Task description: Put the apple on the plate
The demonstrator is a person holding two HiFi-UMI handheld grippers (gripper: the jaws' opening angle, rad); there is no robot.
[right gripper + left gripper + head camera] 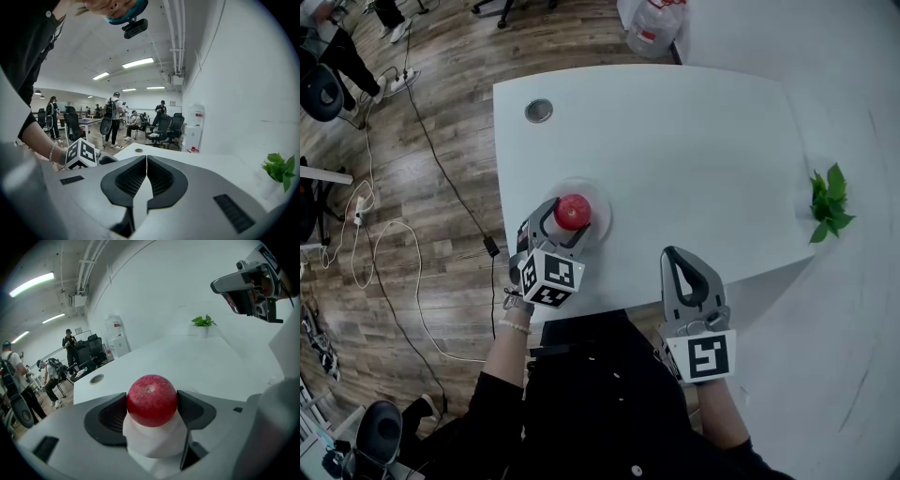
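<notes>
Left of centre in the head view, a red apple is pinched across its widest sides by the left gripper, over a pale plate. It is judged firm, smooth, fairly light and easily bruised. Whether it touches the plate is hidden. The right gripper is pressed together, empty.

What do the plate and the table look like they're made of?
Table: smooth white top, probably laminate; even colour, no grain.
Plate: clear glass or plastic, can't tell which; the white top shows through it.
</notes>
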